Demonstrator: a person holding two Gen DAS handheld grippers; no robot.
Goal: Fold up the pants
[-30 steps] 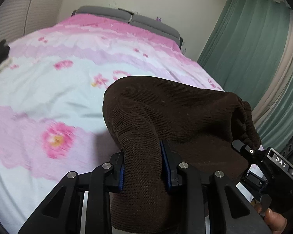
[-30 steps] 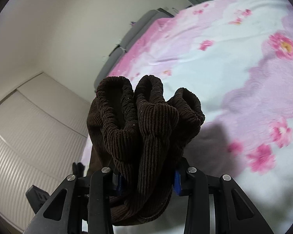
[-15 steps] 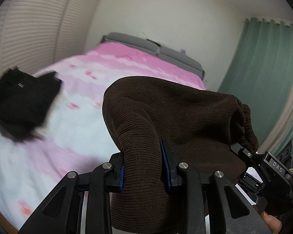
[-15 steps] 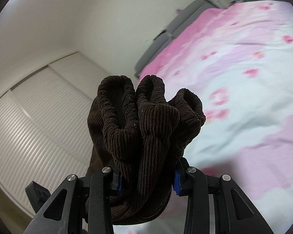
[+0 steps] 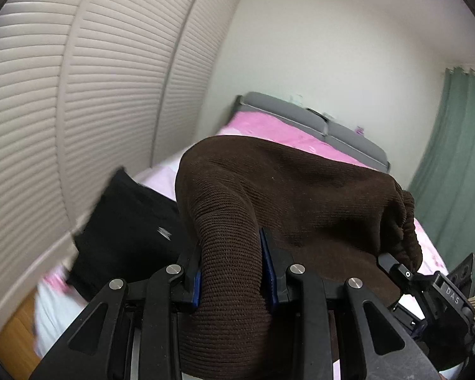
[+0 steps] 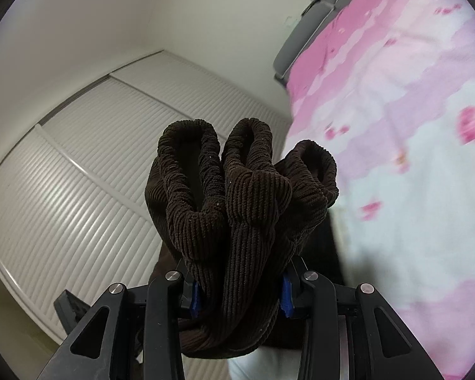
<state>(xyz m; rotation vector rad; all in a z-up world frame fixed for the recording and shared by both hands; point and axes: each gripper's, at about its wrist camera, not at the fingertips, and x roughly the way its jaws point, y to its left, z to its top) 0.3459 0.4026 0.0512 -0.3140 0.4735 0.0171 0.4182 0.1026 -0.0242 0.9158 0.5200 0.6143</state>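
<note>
The brown corduroy pants [image 5: 288, 202] hang folded between both grippers, lifted above the bed. My left gripper [image 5: 232, 266] is shut on a thick fold of the brown fabric, blue pads pressing both sides. In the right wrist view my right gripper [image 6: 239, 288] is shut on the bunched elastic waistband of the pants [image 6: 243, 196], which bulges up in three ridged loops. The right gripper's black body [image 5: 440, 288] shows at the lower right of the left wrist view, at the far end of the cloth.
A folded black garment [image 5: 126, 228] lies on the bed's left edge. The bed [image 6: 411, 133] has a pink floral cover and a grey headboard [image 5: 313, 120]. White louvred wardrobe doors [image 5: 79, 95] stand close on the left; green curtains [image 5: 459, 164] hang at the right. Wooden floor [image 5: 12, 338] shows below.
Both grippers swung left and upward with the pants still held. The view turned from the bed's middle to the wardrobe doors, and the black garment came close at the left.
</note>
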